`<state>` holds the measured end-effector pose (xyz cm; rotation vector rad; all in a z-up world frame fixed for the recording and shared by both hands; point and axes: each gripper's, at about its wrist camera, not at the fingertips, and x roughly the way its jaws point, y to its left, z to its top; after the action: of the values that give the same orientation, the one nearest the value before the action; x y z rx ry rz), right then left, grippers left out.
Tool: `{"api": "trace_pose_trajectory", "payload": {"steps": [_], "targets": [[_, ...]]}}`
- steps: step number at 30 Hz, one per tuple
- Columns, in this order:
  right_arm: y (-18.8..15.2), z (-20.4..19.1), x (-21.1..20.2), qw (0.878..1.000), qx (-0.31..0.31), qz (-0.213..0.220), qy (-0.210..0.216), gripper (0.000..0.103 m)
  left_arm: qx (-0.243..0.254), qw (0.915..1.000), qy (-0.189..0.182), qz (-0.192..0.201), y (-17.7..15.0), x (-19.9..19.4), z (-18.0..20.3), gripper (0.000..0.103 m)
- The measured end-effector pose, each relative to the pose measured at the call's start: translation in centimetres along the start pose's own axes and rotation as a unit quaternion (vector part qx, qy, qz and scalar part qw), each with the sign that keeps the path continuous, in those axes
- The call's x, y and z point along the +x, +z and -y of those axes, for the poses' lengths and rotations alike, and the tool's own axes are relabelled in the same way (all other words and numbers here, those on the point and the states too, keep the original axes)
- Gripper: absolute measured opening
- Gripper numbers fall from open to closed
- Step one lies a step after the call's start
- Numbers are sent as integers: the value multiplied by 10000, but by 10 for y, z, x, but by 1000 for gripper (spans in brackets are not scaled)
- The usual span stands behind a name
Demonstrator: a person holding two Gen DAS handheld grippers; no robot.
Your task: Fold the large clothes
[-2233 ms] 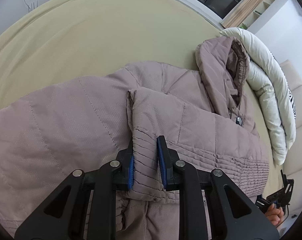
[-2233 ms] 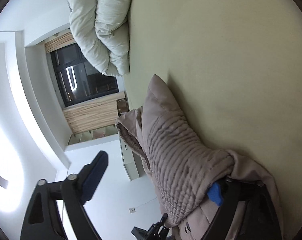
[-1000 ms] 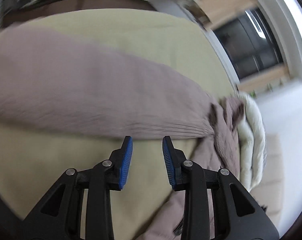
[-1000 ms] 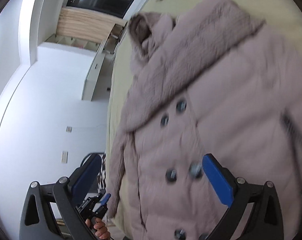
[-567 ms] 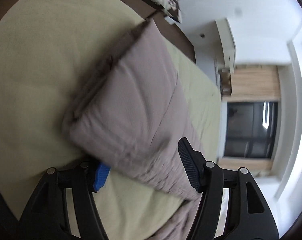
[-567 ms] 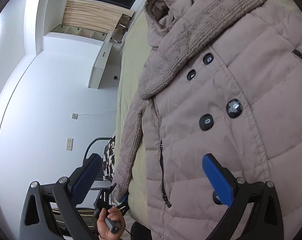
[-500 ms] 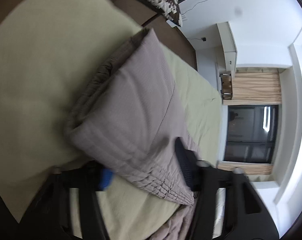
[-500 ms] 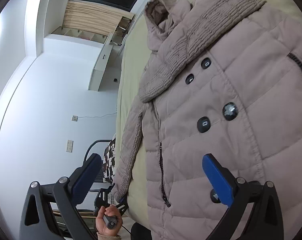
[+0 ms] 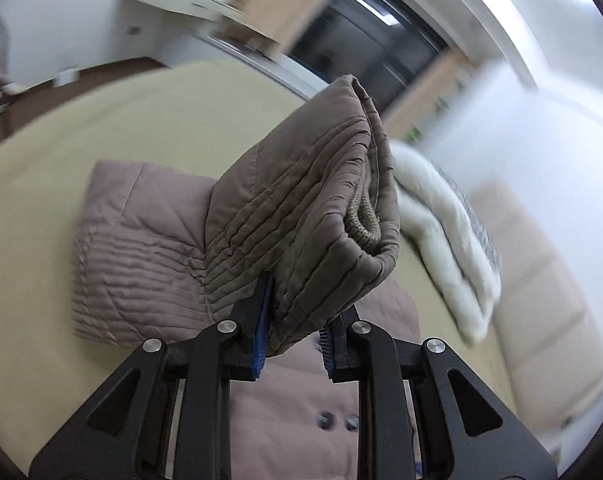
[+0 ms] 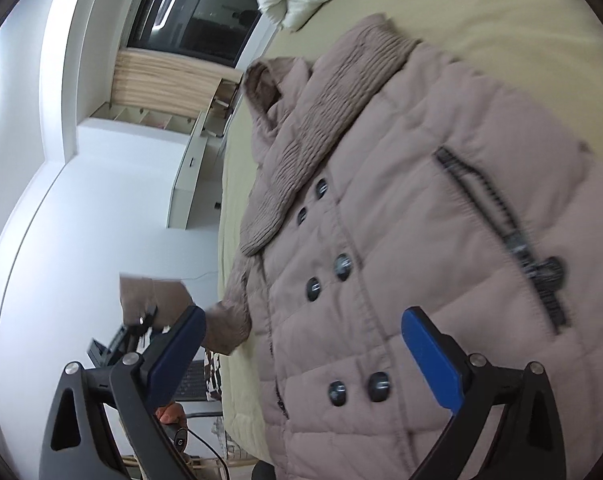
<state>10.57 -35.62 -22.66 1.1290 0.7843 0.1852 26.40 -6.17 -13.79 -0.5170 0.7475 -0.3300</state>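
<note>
Quilted sleeve cuff (image 9: 313, 216) in left tool (image 9: 293, 332)

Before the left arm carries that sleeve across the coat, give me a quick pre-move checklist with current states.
1. Left gripper shut on the sleeve cuff: ok, cloth sits between both blue pads.
2. Cuff lifted off the bed: ok, it hangs above the sheet.
3. Right gripper free of cloth: ok, jaws wide open, nothing between them, above the coat.
4. Coat front lying flat, buttons up: ok, lapel and both button rows show.
5. Other sleeve already folded in: cannot tell, not clearly shown.
6. Grip depth enough for the carry: cannot tell, only the cuff's edge is in the jaws and the view is blurred.
</note>
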Motion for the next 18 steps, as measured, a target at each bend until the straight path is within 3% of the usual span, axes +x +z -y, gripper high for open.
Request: {"api": "trace_pose_trajectory", "payload": {"steps": [4,6,8,11,13,15,17,18], "targets": [[14,24,-26,9996,162,243,-63,101,686,9933,-43,-928,-64,88,79,20],[21,34,-33,9992,251,284,-114,102,1038,9840,134,-1445,-97,126,100,22],[27,42,-36,9988,368,300,-132,103,1302,9691,353,-2066,-132,157,115,23],[34,46,-33,9987,400,288,-97,103,1420,9671,218,-2098,-151,153,128,24],[39,41,-25,9991,331,238,-78,103,1289,9664,106,-2222,-144,149,125,24],[43,35,-16,9992,331,197,-68,103,1267,9658,-81,-2260,-121,140,114,35],[45,28,-7,9993,330,179,5,103,1220,9641,-321,-2336,-121,127,103,80],[46,24,-5,9993,324,181,27,103,1245,9631,-350,-2361,-125,118,100,87]]}}
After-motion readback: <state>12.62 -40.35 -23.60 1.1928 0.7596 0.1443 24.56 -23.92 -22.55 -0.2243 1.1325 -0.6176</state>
